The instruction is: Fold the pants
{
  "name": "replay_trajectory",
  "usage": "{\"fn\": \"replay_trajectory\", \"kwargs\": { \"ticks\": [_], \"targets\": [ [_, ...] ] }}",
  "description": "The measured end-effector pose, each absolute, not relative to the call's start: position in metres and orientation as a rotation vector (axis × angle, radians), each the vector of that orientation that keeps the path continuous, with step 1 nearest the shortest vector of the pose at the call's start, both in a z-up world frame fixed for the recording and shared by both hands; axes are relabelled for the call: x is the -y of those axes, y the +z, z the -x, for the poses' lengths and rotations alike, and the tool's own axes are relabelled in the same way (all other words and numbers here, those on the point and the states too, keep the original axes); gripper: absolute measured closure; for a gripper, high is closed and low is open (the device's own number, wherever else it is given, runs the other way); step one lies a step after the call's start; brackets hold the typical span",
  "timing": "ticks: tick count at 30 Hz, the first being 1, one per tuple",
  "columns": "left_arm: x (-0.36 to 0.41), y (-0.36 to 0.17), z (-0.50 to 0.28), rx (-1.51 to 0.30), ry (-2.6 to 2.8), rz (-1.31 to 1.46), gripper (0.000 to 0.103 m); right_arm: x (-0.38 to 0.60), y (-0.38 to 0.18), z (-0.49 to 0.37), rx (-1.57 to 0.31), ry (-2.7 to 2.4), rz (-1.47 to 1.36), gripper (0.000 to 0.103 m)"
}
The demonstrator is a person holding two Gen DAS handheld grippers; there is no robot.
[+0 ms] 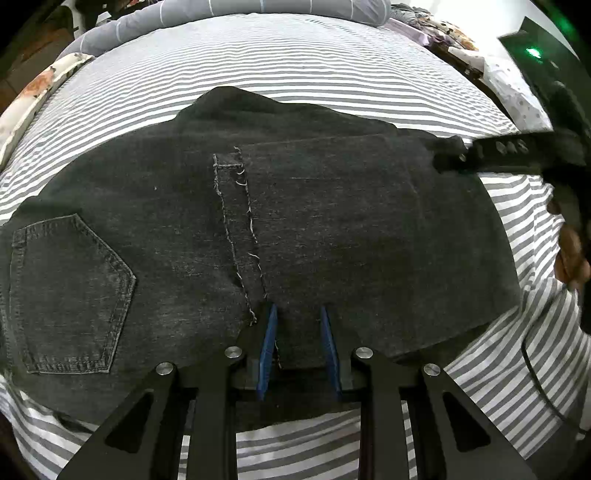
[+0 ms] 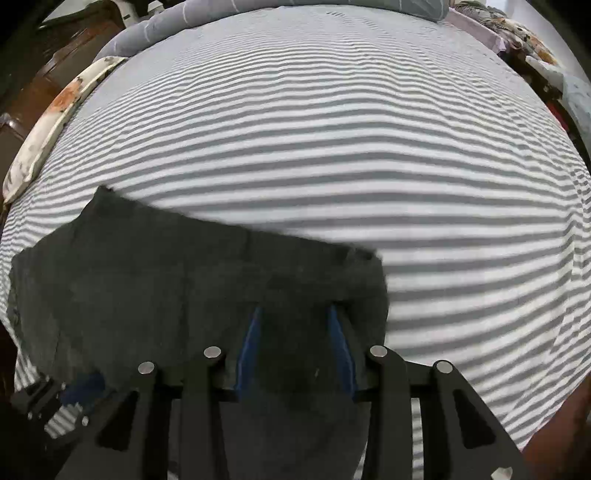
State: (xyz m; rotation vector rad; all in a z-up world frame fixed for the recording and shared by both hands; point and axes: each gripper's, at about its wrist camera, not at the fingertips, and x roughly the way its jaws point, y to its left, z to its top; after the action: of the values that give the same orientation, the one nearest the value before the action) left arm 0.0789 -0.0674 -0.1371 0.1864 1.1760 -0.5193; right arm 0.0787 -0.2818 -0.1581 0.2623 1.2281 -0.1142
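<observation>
Dark grey jeans (image 1: 295, 229) lie folded on the striped bed, back pocket (image 1: 70, 295) at the left and a frayed hem edge (image 1: 236, 225) across the middle. My left gripper (image 1: 298, 314) is open, its blue fingers (image 1: 269, 336) resting over the near edge of the jeans. My right gripper (image 2: 295, 314) is open above the right end of the jeans (image 2: 166, 280); it also shows in the left wrist view (image 1: 454, 157) at the far right corner of the fabric.
The grey-and-white striped bed sheet (image 2: 369, 155) spreads in all directions. A grey duvet roll (image 1: 229, 11) lies at the head. A floral pillow (image 2: 55, 122) sits at the left edge. Clutter (image 1: 461, 40) lies at the right.
</observation>
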Motion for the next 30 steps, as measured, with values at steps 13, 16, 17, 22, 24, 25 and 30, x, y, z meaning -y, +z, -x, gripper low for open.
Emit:
{"fn": "replay_trajectory", "kwargs": {
  "ticks": [13,16,17,22,24,25,30],
  "targets": [
    [0.03,-0.134,-0.08,-1.235,-0.419,-0.043,0.062,0.239,-0.182,0.027,-1.303,-0.093,-0.217,0.05],
    [0.003,-0.121,-0.083,-1.22,-0.383,0.066,0.062,0.233,-0.183,0.025,-1.301,-0.106,-0.182,0.045],
    [-0.01,-0.113,-0.085,-1.203,-0.368,0.114,0.062,0.231,-0.183,0.023,-1.299,-0.106,-0.191,0.044],
    [-0.091,-0.081,-0.093,-1.101,-0.27,0.335,0.059,0.236,-0.166,0.028,-1.251,-0.093,-0.274,0.045],
    [-0.131,-0.076,-0.098,-1.075,-0.189,0.428,0.057,0.237,-0.159,0.034,-1.235,-0.086,-0.285,0.045],
    [-0.148,-0.076,-0.099,-1.067,-0.157,0.472,0.057,0.237,-0.154,0.036,-1.223,-0.078,-0.291,0.045],
    [-0.231,-0.091,-0.101,-1.035,0.002,0.693,0.057,0.234,-0.149,0.042,-1.202,-0.045,-0.328,0.045]
  ]
}}
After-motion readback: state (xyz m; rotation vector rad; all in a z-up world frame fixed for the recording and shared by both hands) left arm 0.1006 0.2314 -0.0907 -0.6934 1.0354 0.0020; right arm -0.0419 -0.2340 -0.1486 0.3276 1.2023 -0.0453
